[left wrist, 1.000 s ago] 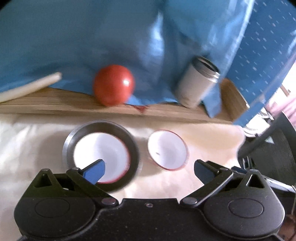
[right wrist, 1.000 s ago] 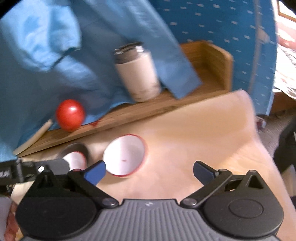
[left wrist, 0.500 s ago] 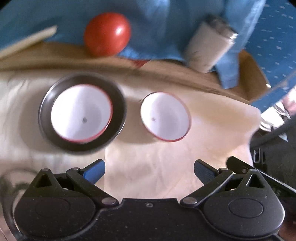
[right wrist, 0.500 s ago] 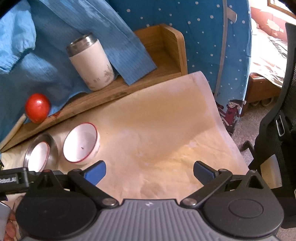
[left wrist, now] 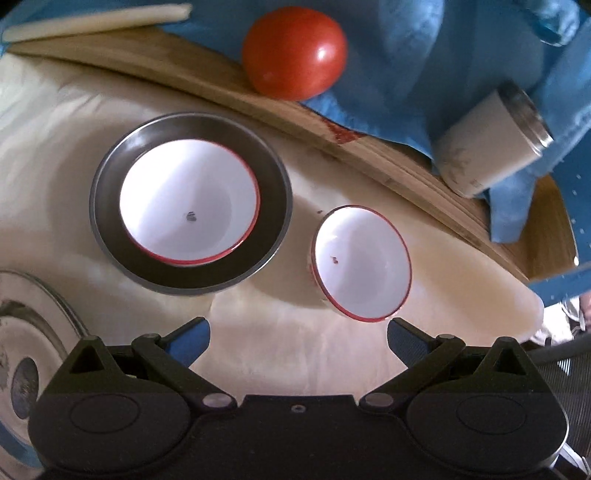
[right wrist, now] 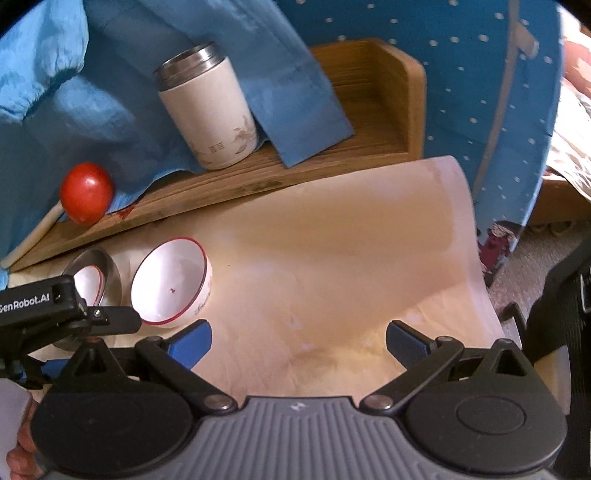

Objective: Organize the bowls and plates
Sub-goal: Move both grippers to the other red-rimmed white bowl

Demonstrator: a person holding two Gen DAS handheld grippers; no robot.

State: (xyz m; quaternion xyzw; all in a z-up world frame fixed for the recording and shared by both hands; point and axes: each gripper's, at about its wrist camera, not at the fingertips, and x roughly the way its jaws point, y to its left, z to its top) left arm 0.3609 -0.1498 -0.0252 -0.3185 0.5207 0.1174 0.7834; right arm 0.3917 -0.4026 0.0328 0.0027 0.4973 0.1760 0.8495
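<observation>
A white bowl with a red rim [left wrist: 190,206] sits inside a dark metal plate [left wrist: 266,206] on the cream table cover. To its right a second red-rimmed white bowl [left wrist: 364,264] [right wrist: 170,282] stands alone. My left gripper [left wrist: 297,339] hangs open above the cover, just in front of both bowls, holding nothing. Another shiny metal plate [left wrist: 22,332] shows at the left edge. My right gripper [right wrist: 298,341] is open and empty over bare cover, to the right of the lone bowl. The left gripper's body [right wrist: 44,306] partly hides the metal plate [right wrist: 109,269] in the right wrist view.
A wooden tray [right wrist: 369,110] runs along the back, holding a red tomato [left wrist: 295,53] [right wrist: 86,192], a white steel-topped tumbler [right wrist: 208,110] [left wrist: 495,140] and a pale stick [left wrist: 96,22]. Blue cloth [right wrist: 110,92] drapes over it. The table cover ends at the right [right wrist: 476,258].
My left gripper has pulled back and risen, so both bowls now lie farther ahead and another metal plate appears at left. The right gripper drew back, then moved closer to the lone bowl.
</observation>
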